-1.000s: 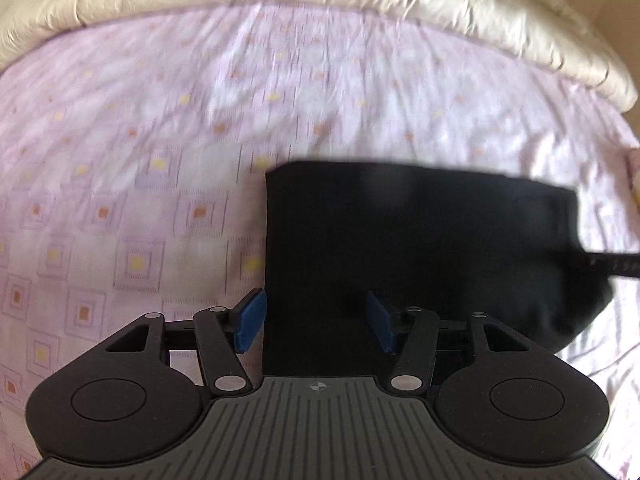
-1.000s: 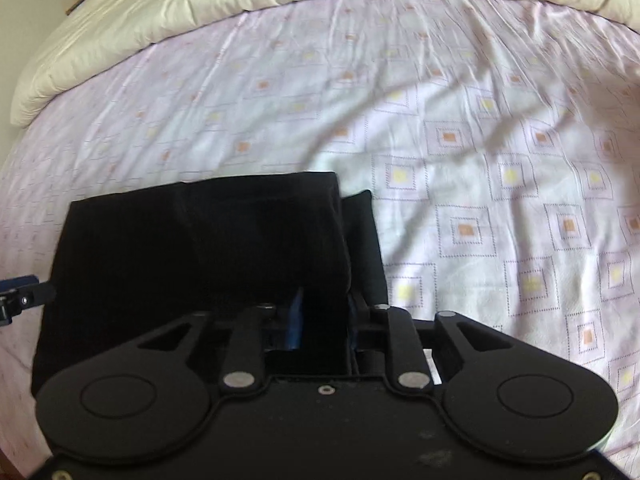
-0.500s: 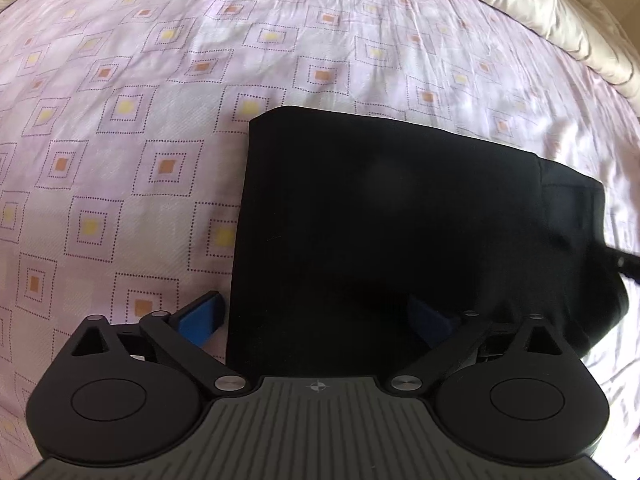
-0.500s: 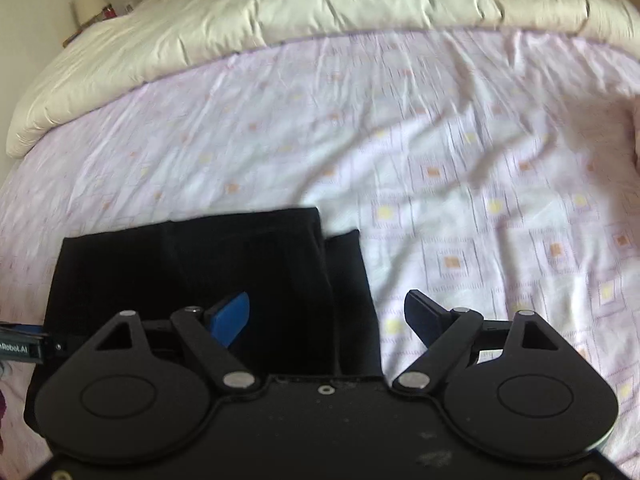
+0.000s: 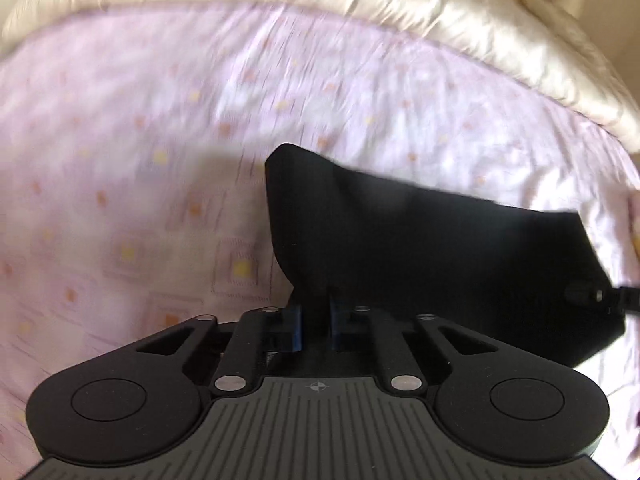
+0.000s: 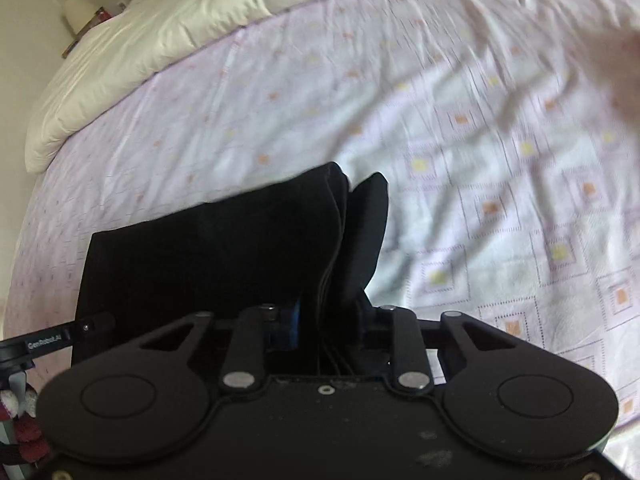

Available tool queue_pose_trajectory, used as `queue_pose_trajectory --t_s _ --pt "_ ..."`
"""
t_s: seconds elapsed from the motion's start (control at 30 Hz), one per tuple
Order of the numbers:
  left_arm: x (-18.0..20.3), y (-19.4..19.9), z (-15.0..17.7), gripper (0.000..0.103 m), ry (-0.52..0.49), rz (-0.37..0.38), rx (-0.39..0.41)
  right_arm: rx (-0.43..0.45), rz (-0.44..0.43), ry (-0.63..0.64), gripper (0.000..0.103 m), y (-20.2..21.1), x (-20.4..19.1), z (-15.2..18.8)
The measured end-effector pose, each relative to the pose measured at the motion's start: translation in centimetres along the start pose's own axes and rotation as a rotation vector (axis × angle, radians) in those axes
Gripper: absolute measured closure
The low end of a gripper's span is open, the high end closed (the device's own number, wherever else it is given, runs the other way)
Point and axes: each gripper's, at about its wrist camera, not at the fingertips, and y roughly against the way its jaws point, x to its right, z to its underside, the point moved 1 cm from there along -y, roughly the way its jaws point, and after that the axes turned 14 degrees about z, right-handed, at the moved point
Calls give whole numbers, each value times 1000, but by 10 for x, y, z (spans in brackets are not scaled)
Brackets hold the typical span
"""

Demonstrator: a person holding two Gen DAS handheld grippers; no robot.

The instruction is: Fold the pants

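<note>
Your left gripper (image 5: 316, 326) is closing its blue pads (image 5: 295, 326) on the near left edge of the black pants (image 5: 420, 248); the gap is narrow and the cloth runs down between the pads, gathered into a peak above them. Your right gripper (image 6: 328, 330) is closing too, on the near right edge, where a thicker stack of layers sits between the fingers; only the left blue pad (image 6: 294, 328) shows there, the other being hidden by cloth.

The folded pants lie across the pink patterned bedsheet (image 5: 140, 160), in the near middle of the bed, between your two grippers.

The left camera shows the pants as one smooth dark panel stretching right, with the tip of the other gripper at its far right end. The right camera shows what that one cannot: the separate layered edges of the fold, a second flap standing just to the right. It also shows the cream duvet (image 6: 180, 16) at the far left.
</note>
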Motion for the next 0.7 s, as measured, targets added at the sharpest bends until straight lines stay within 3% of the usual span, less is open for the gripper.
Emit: queue_pose_trajectory --t_s 0.1,0.23,0.37,0.53,0.63,0.67,0.7 --pt "-2 31 -6 93 -41 12 58 57 -50 23 78 30 -29 -5" --pt "-28 77 -23 93 -96 -29 117 90 -143 48 78 50 -81 -18" --pt "-84 114 -48 93 -21 -46 144 70 -238 27 78 41 -136 -37" --pt "-142 118 -60 93 19 -110 149 31 -280 60 78 7 -202 -50" --pt "-178 104 -60 91 75 -117 119 23 -235 127 76 -15 -242 -52" --pt "-192 97 -59 87 105 -136 88 13 -175 148 73 -27 -251 -53" --pt "-204 88 -57 83 146 -167 57 -10 -78 171 61 -41 -258 -54"
